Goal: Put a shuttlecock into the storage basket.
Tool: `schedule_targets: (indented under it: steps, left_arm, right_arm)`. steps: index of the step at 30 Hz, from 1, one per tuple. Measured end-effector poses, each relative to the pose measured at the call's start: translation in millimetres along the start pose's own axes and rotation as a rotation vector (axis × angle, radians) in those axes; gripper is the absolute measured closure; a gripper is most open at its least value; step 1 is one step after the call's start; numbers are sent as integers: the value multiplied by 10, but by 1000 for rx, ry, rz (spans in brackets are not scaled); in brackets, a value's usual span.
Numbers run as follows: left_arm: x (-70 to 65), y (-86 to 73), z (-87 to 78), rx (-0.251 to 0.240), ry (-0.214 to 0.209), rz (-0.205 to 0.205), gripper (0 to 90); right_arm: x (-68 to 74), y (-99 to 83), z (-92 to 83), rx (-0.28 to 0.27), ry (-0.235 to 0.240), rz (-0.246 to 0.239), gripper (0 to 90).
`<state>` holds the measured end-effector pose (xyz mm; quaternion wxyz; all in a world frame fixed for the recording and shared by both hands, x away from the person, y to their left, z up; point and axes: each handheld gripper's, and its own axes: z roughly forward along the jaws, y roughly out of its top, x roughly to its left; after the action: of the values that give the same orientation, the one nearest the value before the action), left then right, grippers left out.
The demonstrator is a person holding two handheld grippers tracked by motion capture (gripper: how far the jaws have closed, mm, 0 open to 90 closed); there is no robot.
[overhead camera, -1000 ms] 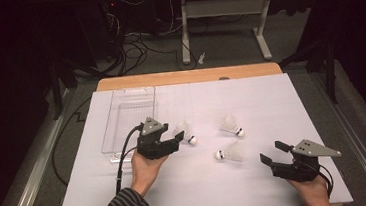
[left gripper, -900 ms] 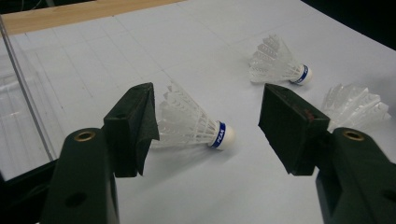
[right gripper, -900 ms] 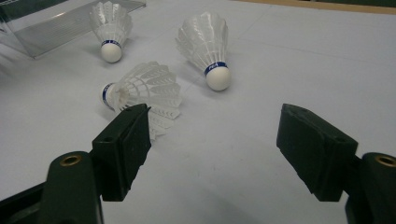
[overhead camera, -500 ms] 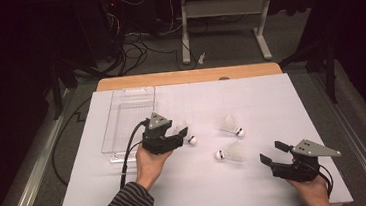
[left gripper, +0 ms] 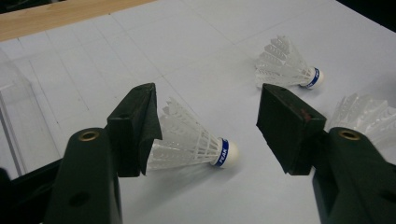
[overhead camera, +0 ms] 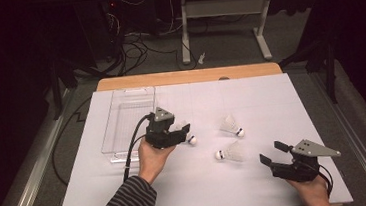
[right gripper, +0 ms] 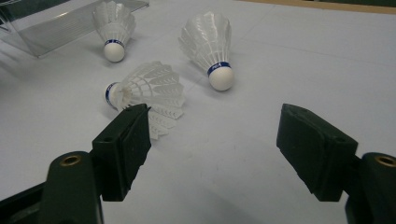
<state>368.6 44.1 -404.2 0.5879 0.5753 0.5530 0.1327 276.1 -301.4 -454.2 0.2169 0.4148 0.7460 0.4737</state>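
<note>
Left tongs [overhead camera: 182, 133] stand wide around a shuttlecock [left gripper: 187, 140] on the white worktop [overhead camera: 251, 97], pads not pressing on it.

The shuttlecock lies on its side between the open jaws, just right of the clear plastic tray [overhead camera: 122, 119]: white feather skirt fanned toward the left jaw, white cork tip with a blue band pointing toward the right one, in the left gripper view. Two more shuttlecocks of the same make lie apart near the middle of the sheet, one [overhead camera: 231, 125] farther back, one [overhead camera: 229, 153] nearer the person. The tray, long and shallow with see-through walls, has nothing visible inside. The right tongs [overhead camera: 271, 154], held low at the near right of the worktop, are also spread wide with nothing between them.
</note>
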Motion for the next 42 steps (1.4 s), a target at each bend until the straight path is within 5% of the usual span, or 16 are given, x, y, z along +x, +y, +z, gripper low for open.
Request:
schedule_targets:
  steps: [27,30,42]
  left_arm:
    - [26,115,259,160,109,42,404]
    - [39,139,307,208,116,32,421]
    - [107,145,412,272,159,26,454]
  right_arm:
    - [5,0,8,5,6,-4,269]
    - [3,0,8,5,6,-4,269]
    - [4,0,11,5,10,-5,269]
